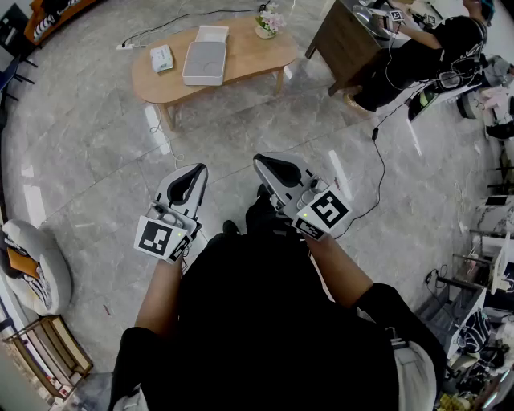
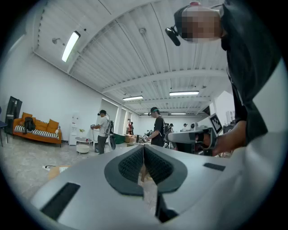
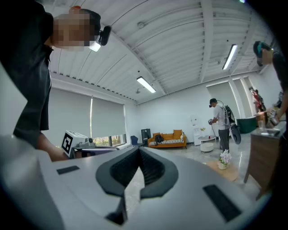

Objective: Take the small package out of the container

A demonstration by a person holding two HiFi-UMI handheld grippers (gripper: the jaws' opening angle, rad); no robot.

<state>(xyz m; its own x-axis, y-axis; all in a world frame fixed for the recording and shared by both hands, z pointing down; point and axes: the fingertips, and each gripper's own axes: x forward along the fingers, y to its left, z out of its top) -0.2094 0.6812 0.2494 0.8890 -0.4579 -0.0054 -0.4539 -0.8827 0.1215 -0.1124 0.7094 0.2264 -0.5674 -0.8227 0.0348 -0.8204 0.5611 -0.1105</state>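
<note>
Standing well back from the low wooden counter (image 1: 249, 52), the person holds both tools close to the body, so the task looks not yet begun. The left tool (image 1: 191, 178) has its jaws pressed together with nothing between them, and the right tool (image 1: 269, 166) is the same. The white container (image 1: 204, 63) sits on the counter. From this far I cannot tell whether the small package is inside it, though a small pale packet (image 1: 161, 58), which may be it, lies just beside the container. The next move calls for walking up, opening one tool and reaching in. The floor (image 1: 96, 136) is glossy grey stone with a cable (image 1: 381, 172) trailing across. A flower pot (image 1: 269, 22) stands on the counter, and another person (image 1: 434, 48) works at a second, dark counter (image 1: 341, 40).
</note>
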